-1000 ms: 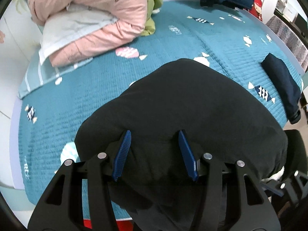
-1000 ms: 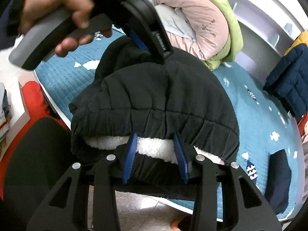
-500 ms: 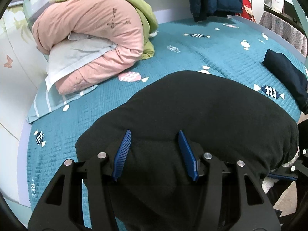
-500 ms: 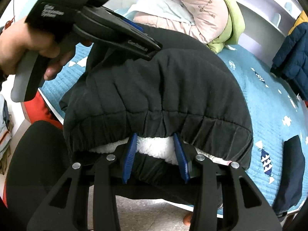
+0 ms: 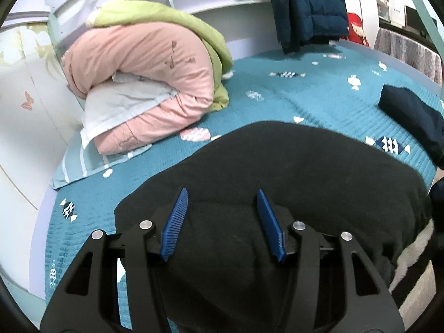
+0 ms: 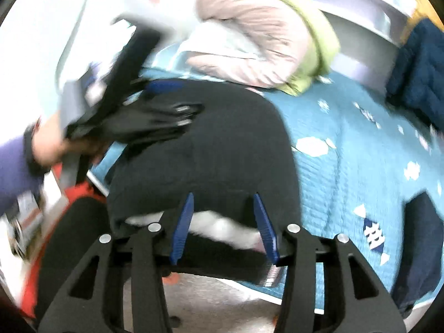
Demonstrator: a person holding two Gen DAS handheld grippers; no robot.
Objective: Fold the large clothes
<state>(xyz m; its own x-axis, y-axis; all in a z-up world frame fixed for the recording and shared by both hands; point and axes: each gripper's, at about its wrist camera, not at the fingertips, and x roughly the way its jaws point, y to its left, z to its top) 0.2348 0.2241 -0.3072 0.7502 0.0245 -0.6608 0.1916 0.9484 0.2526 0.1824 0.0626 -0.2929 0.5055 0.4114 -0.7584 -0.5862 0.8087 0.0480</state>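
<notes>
1. Lying folded over at the near edge of the teal bedspread is the black fleece-lined garment, its white lining showing along the hem in both wrist views.
2. Bulging up between the blue pads of the left gripper is a thick fold of that garment; the pads are clamping it from either side.
3. Spreading apart are the jaws of the right gripper, with the white-lined hem lying between the pads; the blur is making it hard to tell whether they are touching the cloth.
4. Appearing smeared in the right wrist view, the person's left hand is gripping the handle of its tool above the garment's far corner.
5. Sitting at the head of the bed is a rolled pink and green quilt.
6. Resting near the bed's right edge is a folded navy garment, well apart from the black one.
7. Hanging behind the bed is a navy puffer jacket.
</notes>
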